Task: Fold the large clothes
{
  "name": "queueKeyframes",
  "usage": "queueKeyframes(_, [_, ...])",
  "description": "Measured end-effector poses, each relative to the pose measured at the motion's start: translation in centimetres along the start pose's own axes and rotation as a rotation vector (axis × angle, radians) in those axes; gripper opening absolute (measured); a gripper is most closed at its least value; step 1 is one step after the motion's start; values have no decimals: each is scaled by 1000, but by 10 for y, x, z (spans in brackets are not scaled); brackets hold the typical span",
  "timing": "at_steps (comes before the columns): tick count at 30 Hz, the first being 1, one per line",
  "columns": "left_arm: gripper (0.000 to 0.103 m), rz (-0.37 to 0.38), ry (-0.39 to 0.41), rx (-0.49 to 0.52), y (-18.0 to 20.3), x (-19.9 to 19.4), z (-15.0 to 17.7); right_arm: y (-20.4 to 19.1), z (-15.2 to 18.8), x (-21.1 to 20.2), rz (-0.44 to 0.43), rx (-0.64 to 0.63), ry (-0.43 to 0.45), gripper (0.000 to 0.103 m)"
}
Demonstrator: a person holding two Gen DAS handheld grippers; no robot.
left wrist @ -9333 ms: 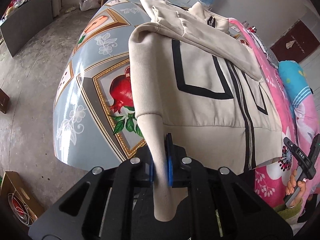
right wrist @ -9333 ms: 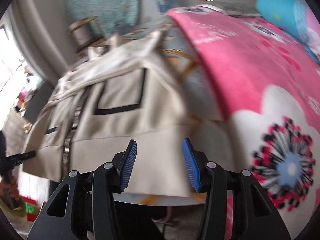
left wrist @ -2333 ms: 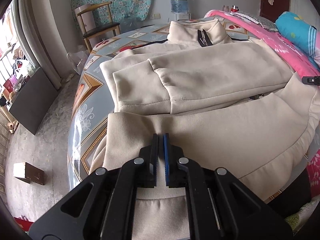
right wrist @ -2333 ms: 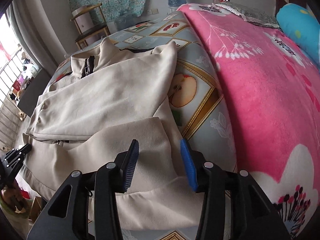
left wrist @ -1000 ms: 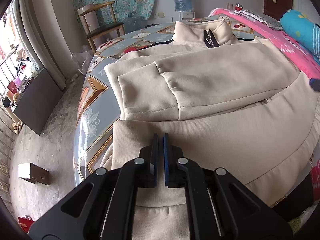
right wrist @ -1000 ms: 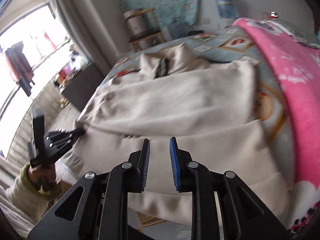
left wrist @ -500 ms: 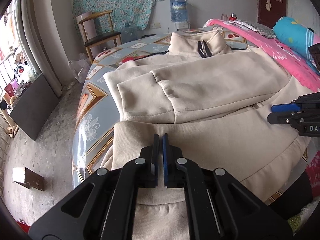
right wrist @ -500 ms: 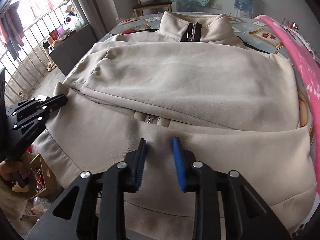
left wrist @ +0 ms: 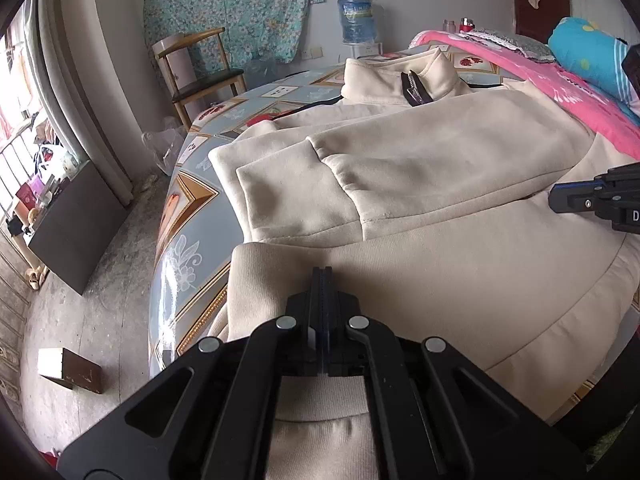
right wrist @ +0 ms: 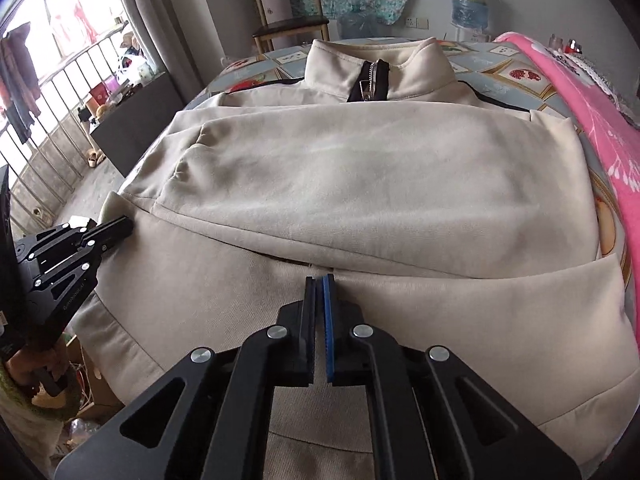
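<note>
Beige jacket (right wrist: 360, 184) lying on the patterned bed (left wrist: 188, 216), sleeves folded across its front, its near hem pinched by the left hand-held gripper (left wrist: 322, 276) and the just-closed right hand-held gripper (right wrist: 319, 282), pink blanket (right wrist: 592, 120) at right.

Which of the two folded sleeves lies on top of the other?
The sleeve whose gathered cuff ends short lies on top; the other sleeve's cuff pokes out beneath it, toward the bed edge by the chair.

A lived-in home bedroom: bed (left wrist: 192, 216), pink blanket (left wrist: 580, 96), wooden chair (left wrist: 200, 68), water jug (left wrist: 357, 20).
</note>
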State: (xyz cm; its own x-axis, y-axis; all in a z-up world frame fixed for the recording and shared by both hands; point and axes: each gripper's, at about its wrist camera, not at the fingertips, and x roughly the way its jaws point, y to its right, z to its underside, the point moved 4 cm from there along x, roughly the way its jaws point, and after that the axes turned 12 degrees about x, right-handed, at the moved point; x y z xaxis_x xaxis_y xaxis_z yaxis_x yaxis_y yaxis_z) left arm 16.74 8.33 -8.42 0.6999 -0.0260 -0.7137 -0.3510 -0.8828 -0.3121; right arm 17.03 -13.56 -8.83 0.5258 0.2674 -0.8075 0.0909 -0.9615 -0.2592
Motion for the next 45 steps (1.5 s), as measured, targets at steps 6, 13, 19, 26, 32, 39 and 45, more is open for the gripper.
queueKeyframes(6, [0, 6, -5, -14, -2, 1, 0, 8, -8, -43, -66, 61, 74, 5])
queueKeyframes(13, [0, 28, -7, -40, -4, 1, 0, -53, 12, -11, -229, -99, -52, 5])
queueKeyframes(19, [0, 139, 18, -112, -18, -13, 7, -54, 4, 18, -190, -72, -62, 5])
queueKeyframes(26, [10, 246, -18, -250, -35, -29, 46, -47, 4, 19, -242, -26, -74, 5])
queueKeyframes(32, [4, 128, -26, -322, -64, -36, 58, -48, 4, 20, -246, -28, -72, 5])
queueKeyframes(39, [6, 162, 63, -346, -74, -56, 45, -46, 3, 20, -255, -25, -72, 5])
queueKeyframes(45, [7, 121, -41, -197, -31, -20, 16, -46, 2, 21, -263, -17, -72, 5])
